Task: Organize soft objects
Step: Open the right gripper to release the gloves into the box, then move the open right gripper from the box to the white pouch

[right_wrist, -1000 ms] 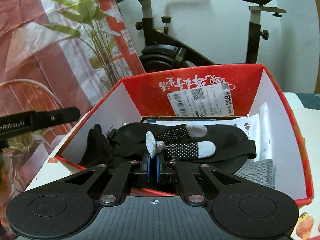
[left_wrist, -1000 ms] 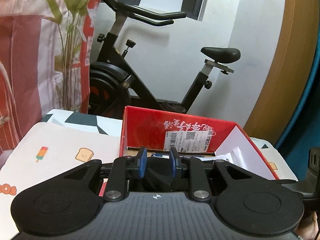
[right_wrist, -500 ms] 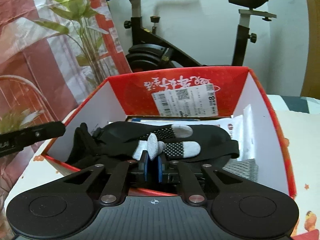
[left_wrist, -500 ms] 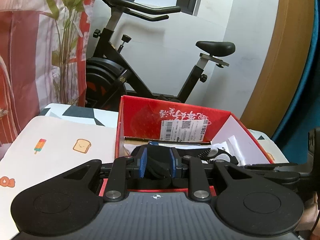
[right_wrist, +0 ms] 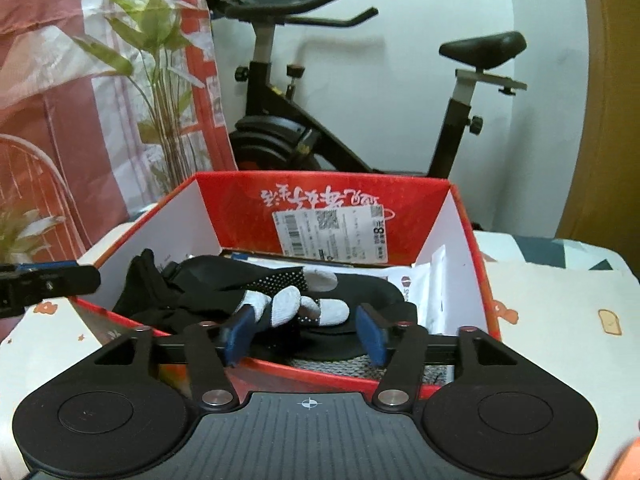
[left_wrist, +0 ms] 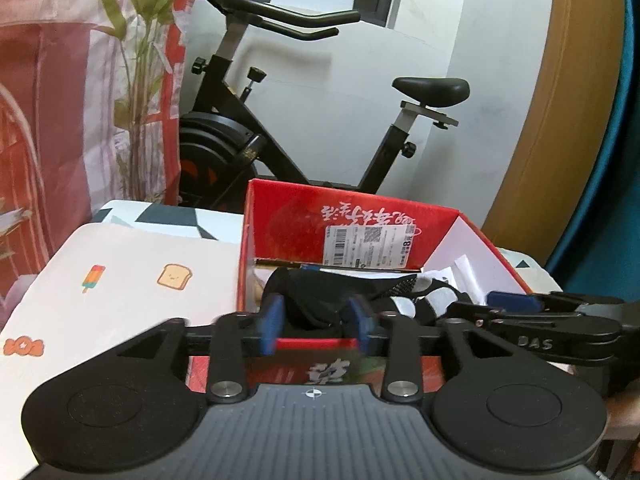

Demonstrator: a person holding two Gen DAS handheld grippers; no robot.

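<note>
Exercise bike (right_wrist: 360,120) stands vs. the white wall beyond the surface's far edge; red-and-white curtain w/ a leafy plant (right_wrist: 160,80) to its left, tan curved panel (left_wrist: 560,120) at right.

Surface (left_wrist: 120,280) wears a pale cloth w/ popsicle & toast prints. Red box (right_wrist: 320,200), open-topped, white inside, sits toward the far edge; barcode label on its far inner wall, white papers (right_wrist: 432,280) along its right wall, grey mesh fabric at its near right corner.

Black gloves (right_wrist: 224,292) w/ dotted palms & grey fingertips lie heaped in the box, spread from left wall to middle, over a dark rounded item I can't ID.

Right tongs (right_wrist: 304,332) sit just over the box's near rim, pointing down into it; jaws have just been opening & now stand apart w/ grey glove fingertips lying between the blue pads, not pinched.

Left tongs (left_wrist: 316,320) hover at the near rim too, jaws just been opening, roughly half spread, black glove fabric behind the gap, nothing gripped. Each tool's tip pokes into the other's view at the side.
</note>
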